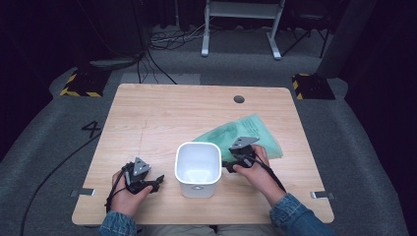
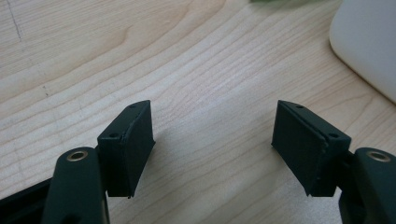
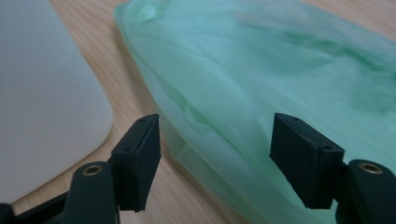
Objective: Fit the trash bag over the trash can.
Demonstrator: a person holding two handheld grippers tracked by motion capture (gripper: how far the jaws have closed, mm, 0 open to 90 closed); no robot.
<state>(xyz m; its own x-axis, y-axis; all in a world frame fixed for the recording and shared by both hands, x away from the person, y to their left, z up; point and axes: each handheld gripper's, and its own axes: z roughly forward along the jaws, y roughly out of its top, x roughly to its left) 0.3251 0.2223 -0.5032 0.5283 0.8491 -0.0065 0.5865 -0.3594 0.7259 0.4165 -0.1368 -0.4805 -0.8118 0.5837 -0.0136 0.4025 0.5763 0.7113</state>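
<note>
one white plastic bin (image 1: 197,168), squarish with rounded corners and smooth matte walls, stands open-topped near the table's (image 1: 162,113) near edge, about midway between the two hands. one thin, translucent green plastic bag (image 1: 246,132) lies flat and crinkled on the pale wood-grain tabletop just right of the bin and farther back, its near edge beside the bin's right wall.

the right gripper (image 1: 230,164) sits just right of the bin, by the bag's near corner; in the right gripper view its two black, blocky jaws stand wide apart, with the bag's (image 3: 261,84) soft folds lying between and beyond them but not pinched, and the bin's (image 3: 42,93) rounded corner at the left. it grips nothing.

the left gripper (image 1: 158,180) rests near the table's near-left part, just left of the bin; in the left gripper view its jaws are spread wide over bare wood (image 2: 196,74), holding nothing, with the bin's (image 2: 369,42) white wall at the far right.

the far half and left side of the table lie open, with one dark round grommet hole (image 1: 239,99) near the far edge.
</note>
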